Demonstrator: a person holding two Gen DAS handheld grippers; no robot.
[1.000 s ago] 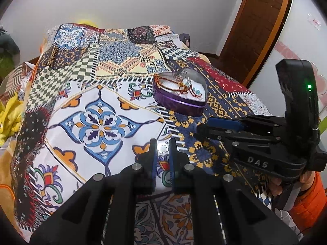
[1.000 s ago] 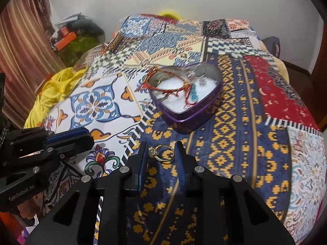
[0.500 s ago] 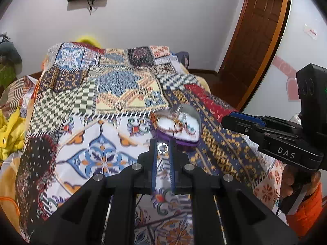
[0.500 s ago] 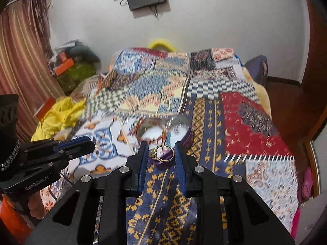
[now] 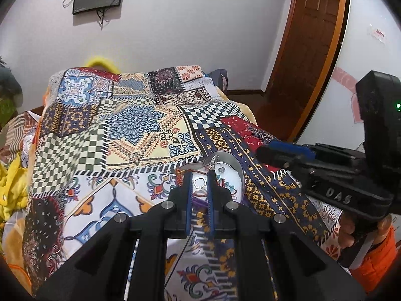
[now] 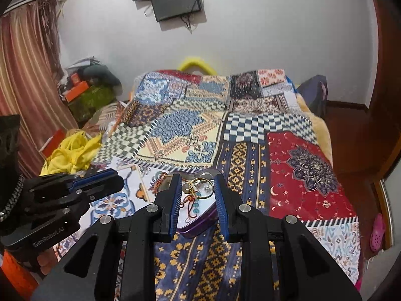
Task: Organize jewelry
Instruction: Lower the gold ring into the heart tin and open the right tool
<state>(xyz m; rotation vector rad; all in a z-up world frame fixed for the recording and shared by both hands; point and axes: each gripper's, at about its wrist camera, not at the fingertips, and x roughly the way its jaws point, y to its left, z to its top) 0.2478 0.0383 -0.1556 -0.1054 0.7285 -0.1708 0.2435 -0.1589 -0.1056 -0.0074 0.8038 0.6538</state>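
Observation:
A purple heart-shaped tin [image 6: 200,222] with a white lining lies on the patchwork bed cover and holds several pieces of jewelry, among them a red cord bracelet [image 6: 188,204]. My left gripper [image 5: 199,183] is shut on a small silver ring [image 5: 199,182], held above the tin [image 5: 231,175]. My right gripper [image 6: 197,188] is shut on a gold ring [image 6: 201,188], also held just above the tin. Each gripper shows at the side of the other's view.
The patchwork cover [image 6: 250,125] spans the whole bed. Yellow cloth [image 6: 71,153] and boxes lie on the floor to the left. A wooden door [image 5: 308,50] stands to the right. A screen [image 6: 176,0] hangs on the far wall.
Both grippers have risen from the bed cover with their rings and moved forward over the heart tin. The right jaws look slightly wider than before, the gold ring still between them.

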